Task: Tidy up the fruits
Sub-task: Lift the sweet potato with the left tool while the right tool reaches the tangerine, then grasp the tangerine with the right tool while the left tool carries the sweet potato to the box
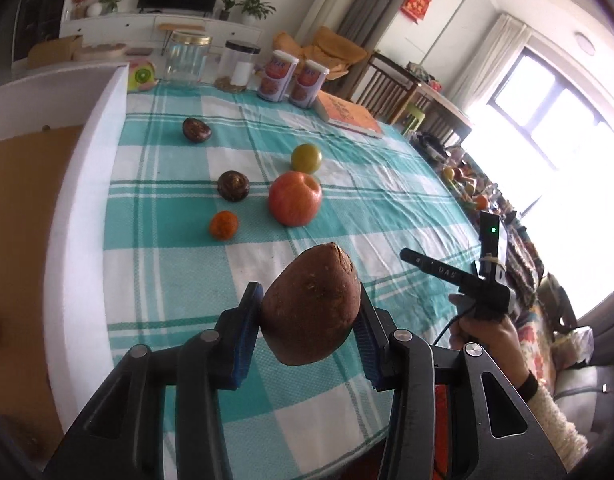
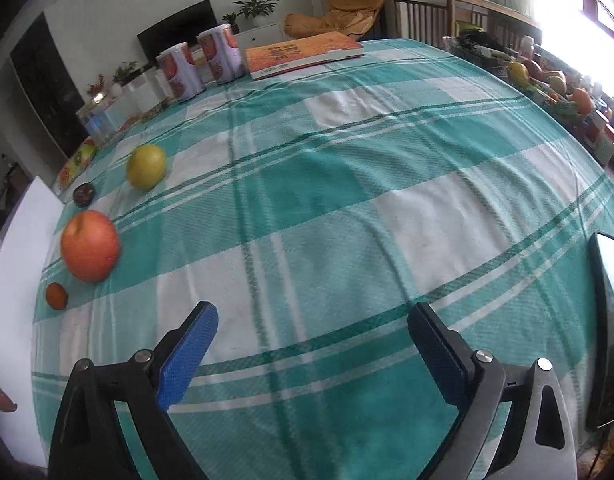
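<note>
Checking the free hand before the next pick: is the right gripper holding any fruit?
No, the right gripper stands open over bare tablecloth.

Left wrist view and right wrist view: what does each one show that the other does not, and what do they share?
Only the left wrist view shows the left claw shut on a brown fruit, a second dark fruit near the apple, and a hand with the other claw. Only the right wrist view shows the right claw open and empty. Both show the red apple, yellow-green fruit, small orange, two cans, book and checked cloth.
</note>
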A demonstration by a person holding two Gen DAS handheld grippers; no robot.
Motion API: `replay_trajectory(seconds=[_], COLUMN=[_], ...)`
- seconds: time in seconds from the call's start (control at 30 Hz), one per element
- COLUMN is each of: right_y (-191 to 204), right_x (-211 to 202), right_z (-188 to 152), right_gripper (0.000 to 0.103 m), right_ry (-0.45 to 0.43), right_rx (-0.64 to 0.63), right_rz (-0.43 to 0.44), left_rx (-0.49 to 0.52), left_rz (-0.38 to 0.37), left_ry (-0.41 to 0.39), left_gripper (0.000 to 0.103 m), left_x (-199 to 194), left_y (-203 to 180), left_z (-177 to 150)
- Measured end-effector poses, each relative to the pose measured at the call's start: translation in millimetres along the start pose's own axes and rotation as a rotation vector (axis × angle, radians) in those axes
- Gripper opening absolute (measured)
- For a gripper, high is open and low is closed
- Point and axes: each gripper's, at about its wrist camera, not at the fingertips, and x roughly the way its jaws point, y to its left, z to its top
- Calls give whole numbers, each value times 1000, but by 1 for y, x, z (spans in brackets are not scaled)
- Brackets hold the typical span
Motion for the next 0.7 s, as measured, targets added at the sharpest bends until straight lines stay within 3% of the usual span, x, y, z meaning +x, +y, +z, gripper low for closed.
replay_trajectory(seconds=[0.07,0.13,0.33,0.4,0.47,0.5,0.7], right_y=[65,125,227,241,245,245,231], right_x=[-1,5,62,78,87,88,56], right_z=[-11,-18,-17,-17,-15,-15,-14], right_gripper=[96,93,77,67,45,29,28], right_ry=[17,29,76,80,82,74,28], right_rx=[-124,-228,-331,-335,-323,-324,-301], right_rz=[175,260,235,195,178,160,216], left_rx=[8,-5,-47,-57,-64,-69,-141], left_rz=[2,-13,-15,-4,11,21,82], left_ry=[-39,-71,-161,-172,-179,-181,-168], left_gripper=[45,45,45,45,45,45,45], left_x=[-22,-41,-90,-101,-107,-109,-110], left_y=[1,5,25,33,41,46,83], left_z=[0,2,4,4,5,5,4])
